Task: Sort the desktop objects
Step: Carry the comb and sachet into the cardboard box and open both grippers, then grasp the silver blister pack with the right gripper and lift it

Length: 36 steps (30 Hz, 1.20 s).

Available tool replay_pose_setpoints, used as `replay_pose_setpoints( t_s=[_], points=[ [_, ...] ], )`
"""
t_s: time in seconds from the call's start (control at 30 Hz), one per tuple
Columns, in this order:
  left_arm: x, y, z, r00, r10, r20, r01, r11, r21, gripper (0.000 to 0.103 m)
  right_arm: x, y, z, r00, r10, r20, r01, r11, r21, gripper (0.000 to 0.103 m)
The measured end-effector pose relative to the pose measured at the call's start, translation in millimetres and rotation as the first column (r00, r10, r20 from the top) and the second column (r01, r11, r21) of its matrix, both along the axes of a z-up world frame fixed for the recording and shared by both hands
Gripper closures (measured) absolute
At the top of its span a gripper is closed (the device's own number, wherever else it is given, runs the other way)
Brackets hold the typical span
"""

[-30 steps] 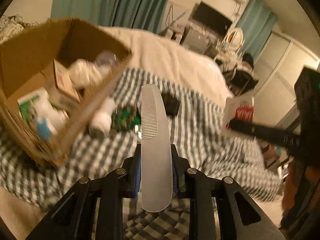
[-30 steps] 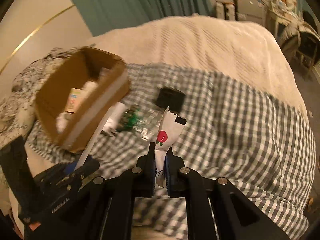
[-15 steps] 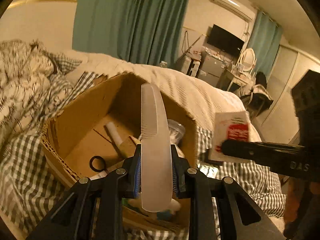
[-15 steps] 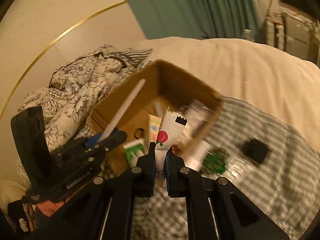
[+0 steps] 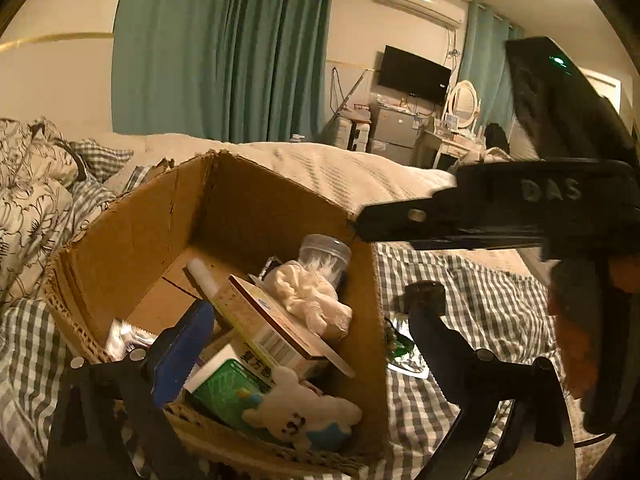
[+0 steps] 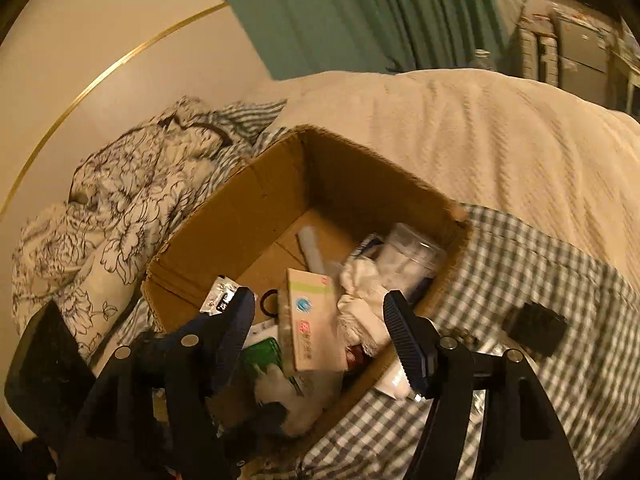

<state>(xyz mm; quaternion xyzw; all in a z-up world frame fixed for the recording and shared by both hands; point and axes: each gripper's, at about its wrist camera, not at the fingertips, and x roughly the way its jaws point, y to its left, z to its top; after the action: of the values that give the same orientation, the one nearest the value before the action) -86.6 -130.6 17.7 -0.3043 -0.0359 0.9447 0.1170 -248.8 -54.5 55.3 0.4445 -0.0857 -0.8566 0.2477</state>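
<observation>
Both your grippers sit over the open brown cardboard box on the grey-checked bedspread. Your left gripper has just been opening: jaws now spread wide, nothing between the pads. Your right gripper has also just been opening: jaws apart, nothing clamped, only box contents visible through the gap. The translucent white comb and the white sachet with the red mark from a second ago are out of the jaws; a pale flat strip lies across the carton in the left view, which may be the comb, but I cannot tell for sure. Box contents, both views: clear plastic jar with white filling, crumpled white tissue wad, cream medicine carton with orange edge, green packet, white tube. Left view only: white bear plush at the near wall, your right gripper's black body crossing the frame above the box's right corner, and the room behind with teal curtain and wall TV. Right view only: black hair-tie ring on the box floor, silver foil sachet by the left finger, small black square object on the bedspread right of the box, floral duvet to the left.
</observation>
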Motion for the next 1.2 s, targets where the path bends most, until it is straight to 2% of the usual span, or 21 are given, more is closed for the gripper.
replay_pose_setpoints(
  t_s=[0.23,0.33,0.43,0.5,0.57,0.67,0.7,0.83,0.97,1.1,1.17,1.2],
  points=[
    [28,7,-1,0.997,0.065,0.043,-0.069,0.993,0.097,0.0,59,61,6,0.998,-0.054,-0.035,0.059,0.989,0.134,0.036],
    [43,21,-9,0.994,0.08,0.075,-0.087,0.991,0.101,0.0,81,97,-1,0.994,-0.088,-0.062,0.098,0.979,0.179,0.036],
    [56,42,-23,0.992,0.075,0.104,-0.084,0.993,0.082,0.0,93,134,-18,0.99,-0.13,-0.049,0.136,0.975,0.177,0.036],
    [63,65,-30,0.992,0.068,0.104,-0.072,0.997,0.032,0.0,89,154,-30,0.989,-0.15,0.0,0.148,0.98,0.136,0.036],
    [67,87,-37,0.994,0.055,0.099,-0.051,0.998,-0.038,0.0,84,166,-37,0.988,-0.155,0.012,0.153,0.984,0.092,0.036],
    [65,119,-52,0.986,0.082,0.144,-0.055,0.982,-0.182,0.0,75,176,-44,0.99,-0.141,-0.002,0.14,0.986,0.088,0.036],
    [65,126,-57,0.985,0.083,0.15,-0.051,0.977,-0.205,0.0,73,174,-46,0.992,-0.129,0.0,0.128,0.988,0.09,0.036],
    [57,144,-71,0.979,0.064,0.196,-0.025,0.981,-0.195,0.0,65,173,-60,0.997,-0.077,0.011,0.076,0.993,0.092,0.036],
    [36,147,-84,0.964,0.118,0.238,-0.067,0.975,-0.212,0.0,54,175,-84,0.998,-0.054,0.028,0.05,0.992,0.12,0.036],
    [10,138,-97,0.945,0.156,0.288,-0.101,0.975,-0.198,0.0,37,181,-105,0.996,-0.041,0.078,0.033,0.995,0.092,0.036],
    [-1,139,-104,0.942,0.183,0.281,-0.114,0.963,-0.245,0.0,33,183,-111,0.995,-0.044,0.087,0.036,0.996,0.084,0.036],
    [-5,142,-107,0.946,0.215,0.243,-0.138,0.944,-0.299,0.0,31,184,-114,0.995,-0.044,0.093,0.037,0.996,0.079,0.036]
  ],
)
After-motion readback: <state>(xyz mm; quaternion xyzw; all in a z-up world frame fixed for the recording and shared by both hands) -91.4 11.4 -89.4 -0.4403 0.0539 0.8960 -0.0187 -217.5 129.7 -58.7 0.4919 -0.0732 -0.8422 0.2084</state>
